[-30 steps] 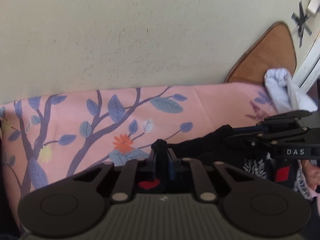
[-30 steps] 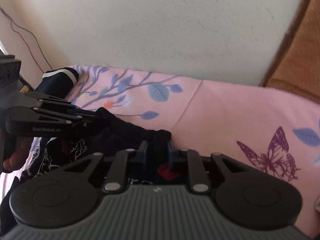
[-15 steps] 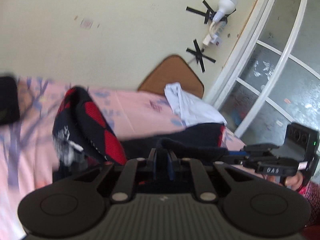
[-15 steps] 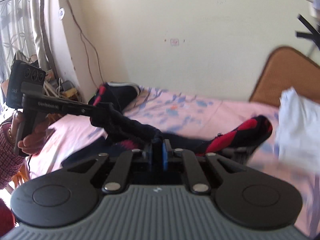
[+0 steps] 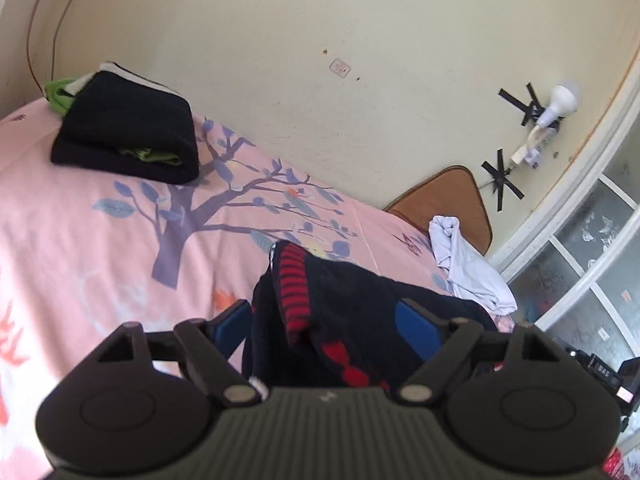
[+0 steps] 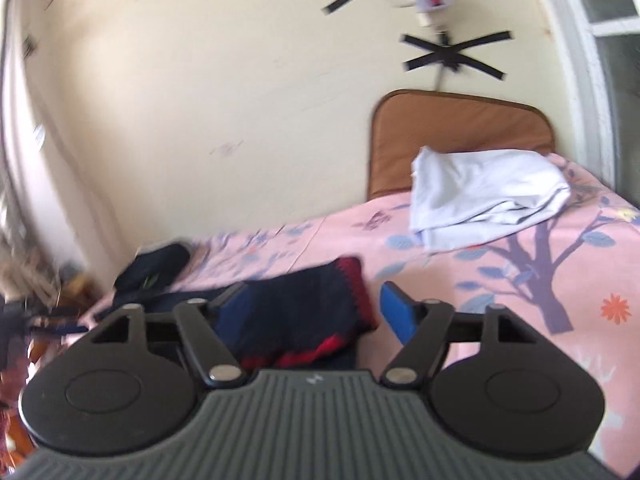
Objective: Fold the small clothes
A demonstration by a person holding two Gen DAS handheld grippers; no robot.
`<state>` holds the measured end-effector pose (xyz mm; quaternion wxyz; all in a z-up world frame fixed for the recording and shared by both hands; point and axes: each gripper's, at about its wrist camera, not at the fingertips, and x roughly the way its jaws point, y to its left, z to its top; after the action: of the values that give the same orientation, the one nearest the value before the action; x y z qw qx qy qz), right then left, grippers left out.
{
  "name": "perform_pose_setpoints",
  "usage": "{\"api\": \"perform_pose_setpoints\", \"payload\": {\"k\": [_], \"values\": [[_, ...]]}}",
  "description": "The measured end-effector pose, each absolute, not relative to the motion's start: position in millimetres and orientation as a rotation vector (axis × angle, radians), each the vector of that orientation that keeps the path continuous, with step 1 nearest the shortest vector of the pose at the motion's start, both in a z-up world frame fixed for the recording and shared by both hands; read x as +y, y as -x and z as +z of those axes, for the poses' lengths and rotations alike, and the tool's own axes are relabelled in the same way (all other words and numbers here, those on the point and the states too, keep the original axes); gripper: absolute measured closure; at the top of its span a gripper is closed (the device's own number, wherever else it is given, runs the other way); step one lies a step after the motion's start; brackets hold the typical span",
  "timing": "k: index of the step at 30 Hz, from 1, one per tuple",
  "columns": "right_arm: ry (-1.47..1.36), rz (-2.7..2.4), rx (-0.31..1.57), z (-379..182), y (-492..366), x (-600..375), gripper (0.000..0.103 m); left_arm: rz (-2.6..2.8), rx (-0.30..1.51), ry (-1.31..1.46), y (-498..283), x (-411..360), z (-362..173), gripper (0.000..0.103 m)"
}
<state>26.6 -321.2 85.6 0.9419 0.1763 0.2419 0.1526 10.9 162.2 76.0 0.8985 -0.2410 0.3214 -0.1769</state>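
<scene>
Both my grippers just sprang open: left gripper (image 5: 324,328), right gripper (image 6: 310,306). Dark red-trimmed garment (image 5: 344,312) lies between jaws, unpinched, stretching toward 12 o'clock on bed (image 5: 80,240). Both equally near.

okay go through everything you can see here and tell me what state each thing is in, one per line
left gripper: open, jaws just opened, garment between them
right gripper: open, jaws just opened
navy and red garment: folded over, on the bed
black clothes pile: folded, stacked
white garment: crumpled, unfolded

A dark navy knit garment (image 5: 344,312) with red trim is seen crumpled between the spread jaws of the left gripper (image 5: 326,322), draped loosely, its red-striped cuff raised ahead.
</scene>
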Motion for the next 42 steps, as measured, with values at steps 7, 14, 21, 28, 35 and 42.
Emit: {"api": "perform_pose_setpoints", "payload": {"k": [7,14,21,28,35,42], "values": [[-0.406,0.339,0.669,48.4,-62.0,-299.8,0.09,-0.355,0.802,0.483,-46.4,138.9,50.6,0.091],[-0.44,0.327,0.649,43.6,-16.2,-315.4,0.087,-0.322,0.824,0.368,-34.9,141.3,46.4,0.081],[-0.309,0.219,0.486,61.6,-3.4,-314.9,0.054,-0.244,0.641,0.337,-0.9,157.5,87.3,0.05],[-0.144,0.483,0.441,85.3,-36.6,-218.2,0.054,-0.428,0.523,0.287,-27.9,94.6,110.7,0.02],[-0.128,0.609,0.637,6.5,-45.9,-171.2,0.057,-0.407,0.639,0.048,-41.5,52.4,30.5,0.042],[-0.162,0.594,0.647,20.9,-11.2,-203.1,0.057,-0.396,0.622,0.015,-29.1,52.6,32.0,0.041]]}}
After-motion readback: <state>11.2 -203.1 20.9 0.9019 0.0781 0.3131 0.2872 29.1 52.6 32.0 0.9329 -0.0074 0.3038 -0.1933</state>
